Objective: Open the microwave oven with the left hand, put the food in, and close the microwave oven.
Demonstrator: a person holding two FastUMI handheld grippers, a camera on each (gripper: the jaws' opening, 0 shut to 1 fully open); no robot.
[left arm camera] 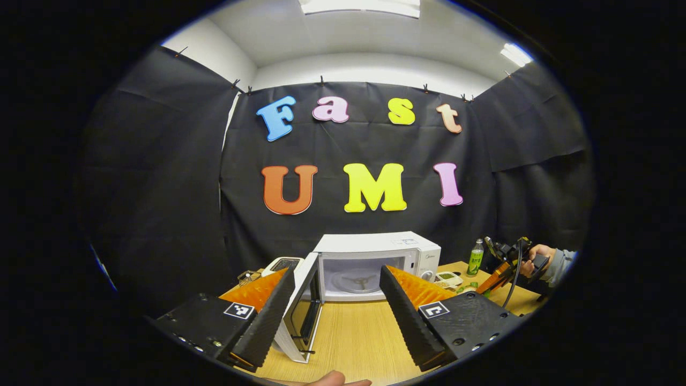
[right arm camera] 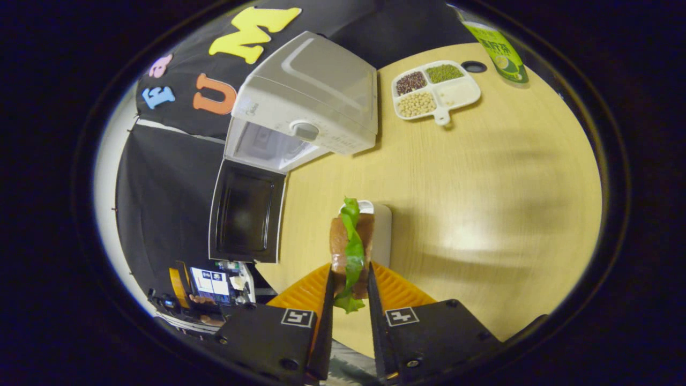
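Meanwhile the left gripper [left arm camera: 336, 300] hangs with its jaws wide apart and nothing between them, in front of the microwave [left arm camera: 375, 265], whose door [left arm camera: 303, 311] stands swung open to the left above the wooden table [left arm camera: 359, 338]. Over that table, the right gripper [right arm camera: 349, 292] is clamped narrowly on the sandwich [right arm camera: 351, 249], both fingers pressing its sides, near the open door.

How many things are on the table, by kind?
Microwave oven, door open: 1
Sectioned tray of beans: 1
Green bottle: 1
Sandwich, clamped in the right gripper above the table: 1
White toaster-like appliance: 1
Total: 5
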